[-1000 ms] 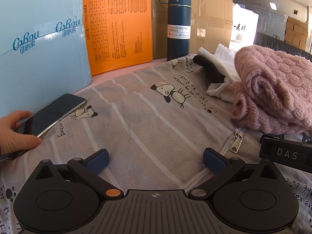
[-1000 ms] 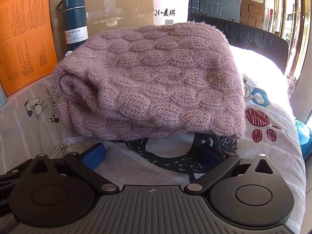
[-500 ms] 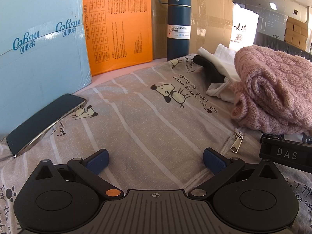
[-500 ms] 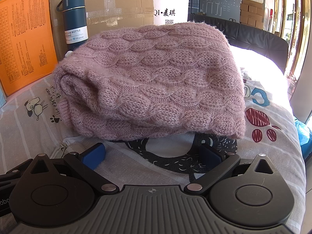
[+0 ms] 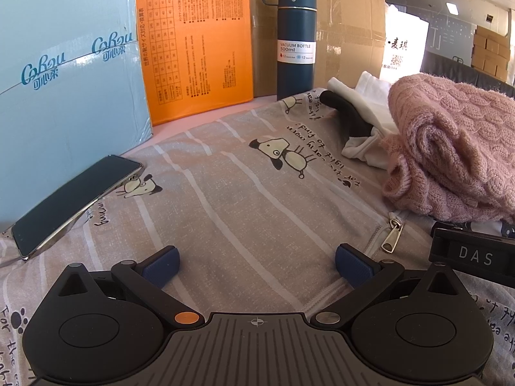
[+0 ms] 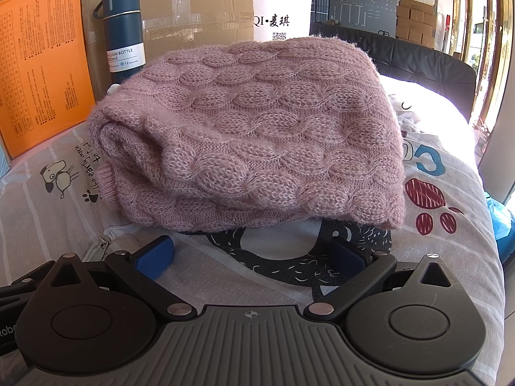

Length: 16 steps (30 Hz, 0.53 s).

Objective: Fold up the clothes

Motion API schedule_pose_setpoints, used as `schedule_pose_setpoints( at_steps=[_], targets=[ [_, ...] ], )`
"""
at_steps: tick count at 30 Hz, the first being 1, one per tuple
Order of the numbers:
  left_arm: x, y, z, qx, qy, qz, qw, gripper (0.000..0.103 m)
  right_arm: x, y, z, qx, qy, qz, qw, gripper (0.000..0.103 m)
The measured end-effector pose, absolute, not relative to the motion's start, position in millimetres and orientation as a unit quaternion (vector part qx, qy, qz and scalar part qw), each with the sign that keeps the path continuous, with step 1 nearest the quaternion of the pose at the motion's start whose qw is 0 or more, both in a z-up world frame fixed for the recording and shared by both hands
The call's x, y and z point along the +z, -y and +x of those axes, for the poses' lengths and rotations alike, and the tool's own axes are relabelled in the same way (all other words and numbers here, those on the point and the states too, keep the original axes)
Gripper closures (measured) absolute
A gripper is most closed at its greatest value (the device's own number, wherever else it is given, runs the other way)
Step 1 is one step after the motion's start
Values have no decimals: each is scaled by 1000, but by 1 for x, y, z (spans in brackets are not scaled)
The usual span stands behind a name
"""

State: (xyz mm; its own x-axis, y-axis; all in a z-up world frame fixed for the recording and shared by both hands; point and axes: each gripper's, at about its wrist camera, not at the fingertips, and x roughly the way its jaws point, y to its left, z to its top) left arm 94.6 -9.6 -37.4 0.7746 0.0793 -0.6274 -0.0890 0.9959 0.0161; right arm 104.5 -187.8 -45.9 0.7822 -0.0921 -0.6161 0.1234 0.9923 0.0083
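Note:
A folded pink cable-knit sweater [image 6: 251, 135] lies in a thick bundle on a grey bedcover with dog prints [image 5: 244, 199]; it also shows at the right of the left wrist view as the sweater [image 5: 450, 154]. Behind it a white and black garment [image 5: 360, 119] lies crumpled. A white garment with a black print [image 6: 276, 251] sticks out from under the sweater. My left gripper [image 5: 256, 263] rests open on the bare cover, nothing between its blue pads. My right gripper [image 6: 251, 254] stands open just in front of the sweater, over the printed garment.
A phone [image 5: 74, 199] lies on the cover at the left, against a light blue box [image 5: 64, 64]. An orange box [image 5: 196, 38], a brown carton [image 6: 193, 9] and a dark blue vacuum bottle [image 5: 296, 35] stand at the back. The cover's zipper pull [image 5: 391, 241] lies near the right gripper's body [image 5: 473, 257].
A hand that held the phone at the left a second ago has withdrawn; the phone now lies alone. Both grippers and the clothes have stayed still.

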Motion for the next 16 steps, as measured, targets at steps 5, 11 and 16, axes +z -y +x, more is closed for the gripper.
schedule_pose_setpoints(
  at_steps=[5, 11, 16],
  targets=[
    [-38, 9, 95, 45, -334, -7, 941, 0, -46, 188, 105, -57, -325, 24, 944, 0],
    [-37, 10, 95, 46, -334, -5, 941, 0, -46, 187, 105, -57, -325, 24, 944, 0],
    [-37, 10, 95, 45, -335, -6, 941, 0, -46, 187, 105, -57, -325, 24, 944, 0]
  ],
)
